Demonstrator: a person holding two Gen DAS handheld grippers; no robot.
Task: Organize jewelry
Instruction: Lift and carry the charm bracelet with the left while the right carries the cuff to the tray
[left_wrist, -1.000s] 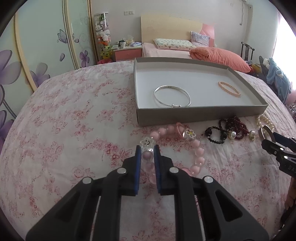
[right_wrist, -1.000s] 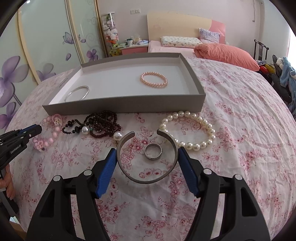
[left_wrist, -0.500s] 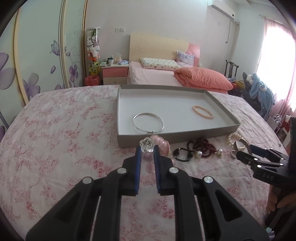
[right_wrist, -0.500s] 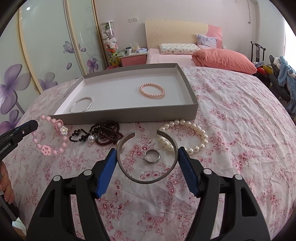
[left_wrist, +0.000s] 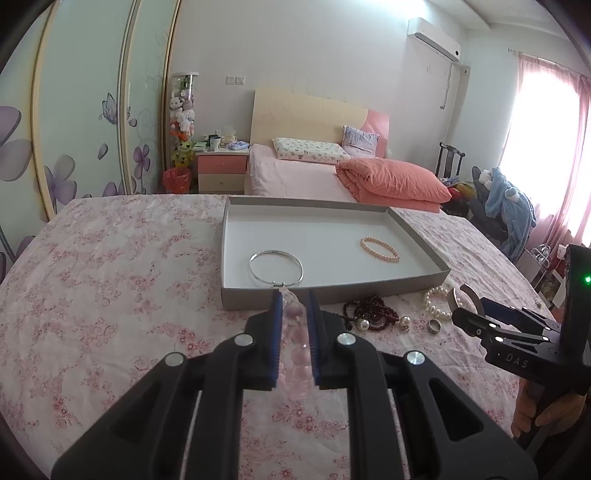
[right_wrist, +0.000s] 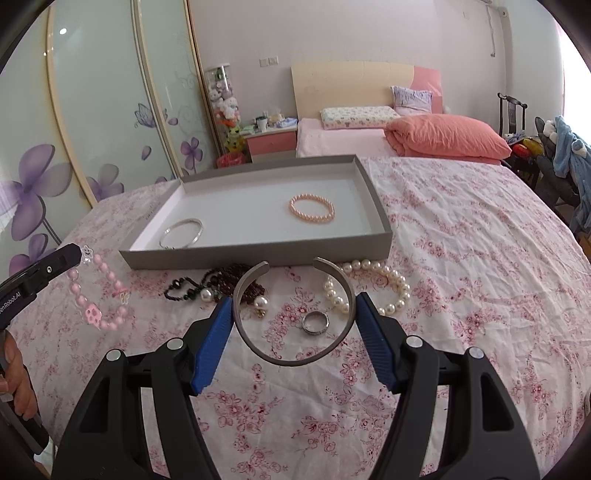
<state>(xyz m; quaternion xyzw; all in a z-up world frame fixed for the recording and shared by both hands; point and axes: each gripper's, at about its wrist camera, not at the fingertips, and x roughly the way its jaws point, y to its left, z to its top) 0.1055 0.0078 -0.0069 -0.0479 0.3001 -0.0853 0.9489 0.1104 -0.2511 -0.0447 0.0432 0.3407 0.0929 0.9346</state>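
Left gripper (left_wrist: 293, 301) is clamped on the pink bead bracelet (right_wrist: 98, 291), blue pads (left_wrist: 275, 332) pinching the strand. It's level, pointing at the near wall of the grey tray (left_wrist: 332, 293), tips just short of it. From the right wrist view the bracelet hangs off the tip in a loop, lifted off the floral bedspread (right_wrist: 480, 277). Fingers of the person's left hand (right_wrist: 16, 384) show at the frame edge, wrapped round the handle.

Right gripper (right_wrist: 295, 314) has its pads against both outer sides of the open metal cuff (right_wrist: 291, 332), cuff's gap facing the tray. Jaws spread wide to span it. It's tilted down toward the bedspread; can't tell if the cuff is lifted or lying on the cloth. The person's right hand (left_wrist: 546, 413) grips the handle low at right in the left wrist view.

Silver ring (right_wrist: 315, 322) sits on the cloth, seen through the cuff's loop. White pearl bracelet (right_wrist: 369, 288) lies just beyond the cuff on the right, dark bead strand (right_wrist: 221, 282) with two loose pearls on the left, both in front of the tray wall.

Inside the tray: silver bangle (left_wrist: 276, 268) near the front left corner, peach bead bracelet (left_wrist: 379, 249) toward the right, well apart.
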